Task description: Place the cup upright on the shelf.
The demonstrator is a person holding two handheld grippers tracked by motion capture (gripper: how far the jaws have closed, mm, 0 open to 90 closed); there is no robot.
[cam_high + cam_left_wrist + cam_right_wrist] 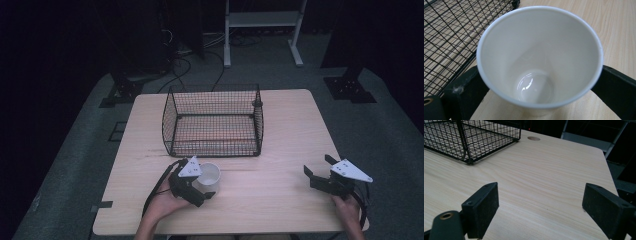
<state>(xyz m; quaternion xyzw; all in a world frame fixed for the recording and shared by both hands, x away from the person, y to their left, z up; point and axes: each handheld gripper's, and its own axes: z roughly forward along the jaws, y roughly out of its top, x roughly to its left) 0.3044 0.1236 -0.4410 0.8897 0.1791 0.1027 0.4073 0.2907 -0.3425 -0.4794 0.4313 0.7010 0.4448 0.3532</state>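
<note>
A white paper cup [210, 175] stands upright and empty on the wooden table [285, 130], just in front of the black wire basket [215, 136]. My left gripper [205, 181] has a jaw on each side of it. In the left gripper view the cup [539, 50] is seen from above, with both black jaws pressed against its wall, so the gripper is shut on it. My right gripper [319, 166] hovers open near the table's right front, nothing between its jaws [540, 202].
The wire basket [474, 137] is empty and sits mid-table towards the back. Its mesh corner [449, 37] lies close beside the cup. A round hole [533, 138] is in the tabletop beyond the basket. Cables and a white stand are on the floor behind.
</note>
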